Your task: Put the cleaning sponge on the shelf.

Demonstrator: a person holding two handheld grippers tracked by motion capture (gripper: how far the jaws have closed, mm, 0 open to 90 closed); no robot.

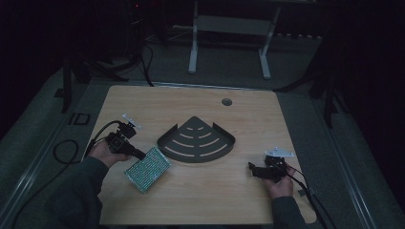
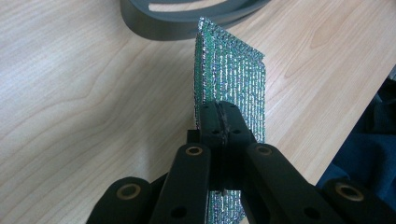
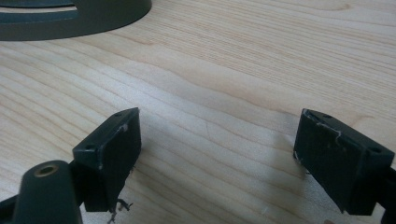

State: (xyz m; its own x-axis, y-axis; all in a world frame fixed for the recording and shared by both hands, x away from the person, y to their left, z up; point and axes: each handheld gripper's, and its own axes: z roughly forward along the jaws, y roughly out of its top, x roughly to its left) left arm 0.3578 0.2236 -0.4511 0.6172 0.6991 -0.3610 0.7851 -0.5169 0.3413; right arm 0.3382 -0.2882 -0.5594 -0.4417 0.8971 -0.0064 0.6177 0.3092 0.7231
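A glittery green scouring pad [image 1: 148, 168] lies near the table's front left, and my left gripper [image 1: 141, 155] is shut on its near edge. In the left gripper view the pad [image 2: 233, 74] stands on edge between the closed jaws of the left gripper [image 2: 219, 116]. A dark grey quarter-round slotted shelf tray [image 1: 197, 140] rests at the table's middle, just right of the pad; its rim [image 2: 187, 23] lies beyond the pad. My right gripper [image 1: 252, 168] hovers low at the front right, open with nothing between its fingers [image 3: 112, 149], and its midpoint [image 3: 217, 135] is over bare wood.
The wooden table [image 1: 239, 191] has a round cable hole [image 1: 227, 101] near its far edge. Cables trail from both grippers off the left and right sides. A white desk frame [image 1: 229, 43] stands on the floor beyond. The tray's curved edge [image 3: 74, 18] lies far left in the right gripper view.
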